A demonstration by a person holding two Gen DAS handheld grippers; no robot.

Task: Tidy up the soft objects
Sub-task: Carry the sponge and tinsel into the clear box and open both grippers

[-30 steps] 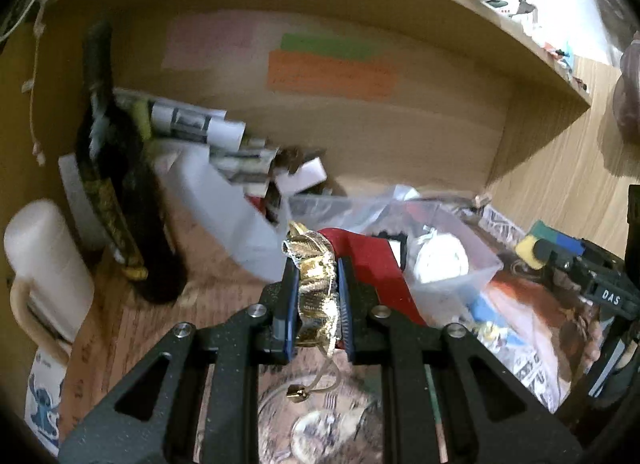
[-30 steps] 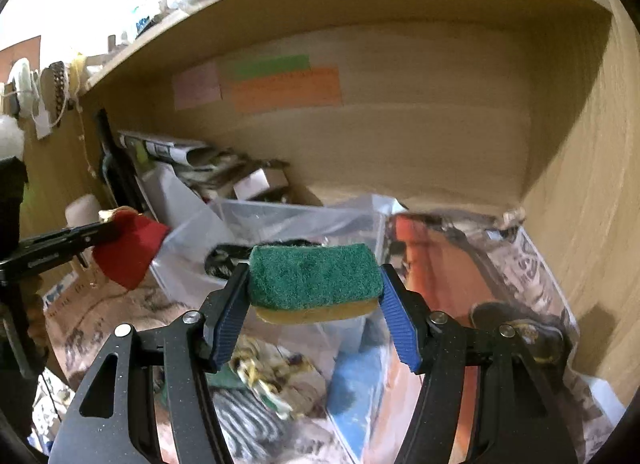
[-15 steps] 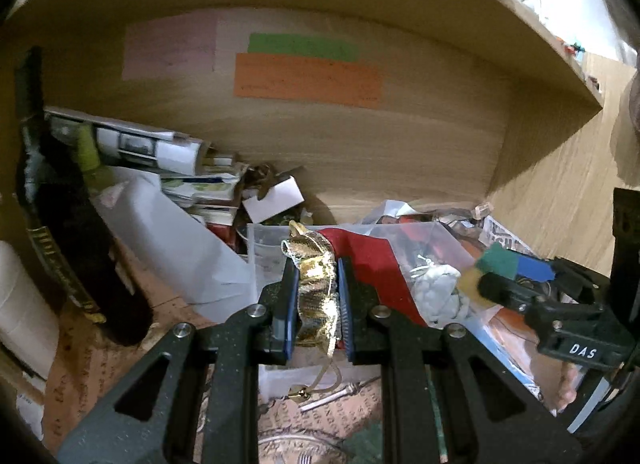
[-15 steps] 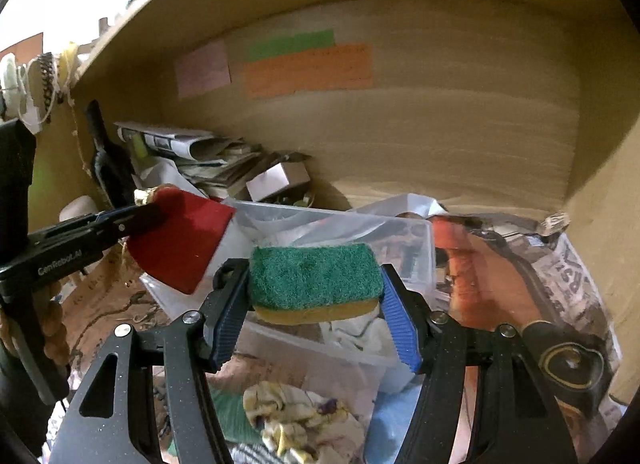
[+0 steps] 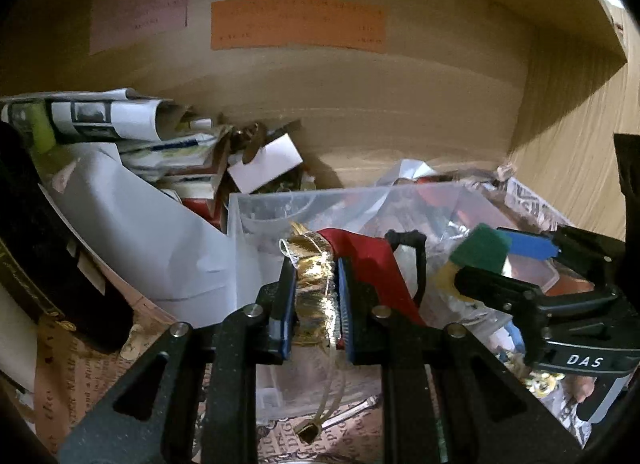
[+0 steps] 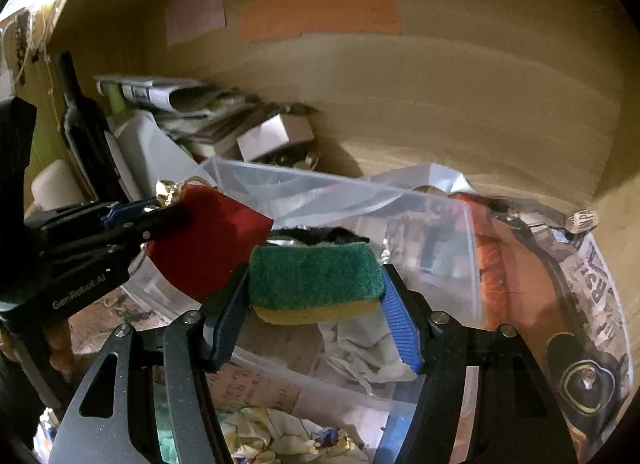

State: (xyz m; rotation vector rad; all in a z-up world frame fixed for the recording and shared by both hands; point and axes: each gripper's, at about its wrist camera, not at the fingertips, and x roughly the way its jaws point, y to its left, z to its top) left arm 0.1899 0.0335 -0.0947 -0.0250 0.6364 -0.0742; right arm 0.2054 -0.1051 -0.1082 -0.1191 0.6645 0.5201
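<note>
- Moved since earlier frame: both grippers now nearer the clear plastic bin (image 6: 440,215), its rim larger in view.
- Left gripper (image 5: 316,304): clamped on crinkled gold-foil top of red felt pouch (image 6: 208,248), held above bin's left edge.
- Right gripper (image 6: 316,296): level, squeezing sponge (image 6: 314,274), coarse green scourer over yellow foam, above bin's white cloth (image 6: 360,348).

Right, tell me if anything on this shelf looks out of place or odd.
The left gripper holds the red cloth pouch only by its gold foil trim, so it hangs tilted. The clear plastic bin sits among crumpled newspaper, and the dark glass bottle leans beside piled papers.
</note>
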